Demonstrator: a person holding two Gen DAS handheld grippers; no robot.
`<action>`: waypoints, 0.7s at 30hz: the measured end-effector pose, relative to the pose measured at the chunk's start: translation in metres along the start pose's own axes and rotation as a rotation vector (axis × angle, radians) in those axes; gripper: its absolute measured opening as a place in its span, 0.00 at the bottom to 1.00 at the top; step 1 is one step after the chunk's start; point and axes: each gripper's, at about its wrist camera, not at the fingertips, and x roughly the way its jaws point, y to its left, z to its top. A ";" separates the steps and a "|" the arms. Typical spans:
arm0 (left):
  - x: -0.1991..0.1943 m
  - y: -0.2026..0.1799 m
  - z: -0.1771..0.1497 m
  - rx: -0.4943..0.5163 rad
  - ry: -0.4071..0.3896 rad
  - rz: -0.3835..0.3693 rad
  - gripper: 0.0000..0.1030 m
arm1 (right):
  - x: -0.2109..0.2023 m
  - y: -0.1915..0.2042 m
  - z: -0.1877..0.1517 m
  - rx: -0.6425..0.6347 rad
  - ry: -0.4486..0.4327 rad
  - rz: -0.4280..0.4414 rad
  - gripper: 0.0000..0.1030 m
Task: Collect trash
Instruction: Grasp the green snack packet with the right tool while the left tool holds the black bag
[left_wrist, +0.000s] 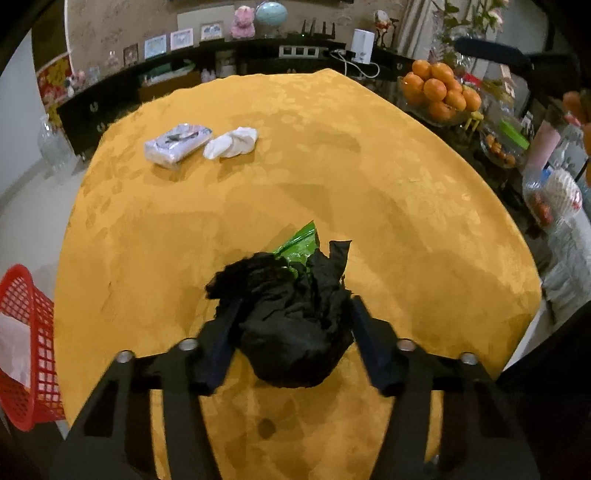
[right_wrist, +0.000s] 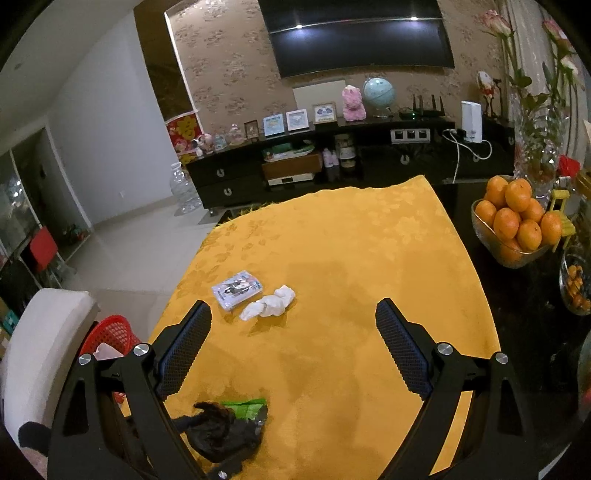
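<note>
Only left wrist view shows left gripper (left_wrist: 293, 314) jaws pinching black bag (left_wrist: 291, 325); right gripper (right_wrist: 293, 343) jaws spread.

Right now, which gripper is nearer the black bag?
Left. The left gripper has its fingers on both sides of the black bag, pressing it. The right gripper hangs open above the bare cloth, with the bag below its left finger.

Illumination was dim, warm indoor light from overhead. Two ceiling lamps glared as bright spots on the dark television screen (right_wrist: 356, 35). Soft, broad shadows lay across the yellow tablecloth (left_wrist: 369, 192). Both views showed strong fisheye distortion (straight edges bowed, corners vignetted to black). The black crumpled bag (left_wrist: 291, 314) lost detail in shadow. Fine grain and slight softness appeared toward the frame edges.
</note>
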 end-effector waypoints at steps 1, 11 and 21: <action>-0.003 0.004 0.000 -0.008 -0.004 -0.007 0.46 | 0.000 0.000 0.000 -0.001 0.000 0.000 0.85; -0.048 0.044 0.017 -0.100 -0.127 0.028 0.44 | 0.021 0.012 -0.012 -0.032 0.063 0.014 0.85; -0.080 0.087 0.026 -0.199 -0.209 0.101 0.44 | 0.058 0.044 -0.042 -0.115 0.190 0.041 0.85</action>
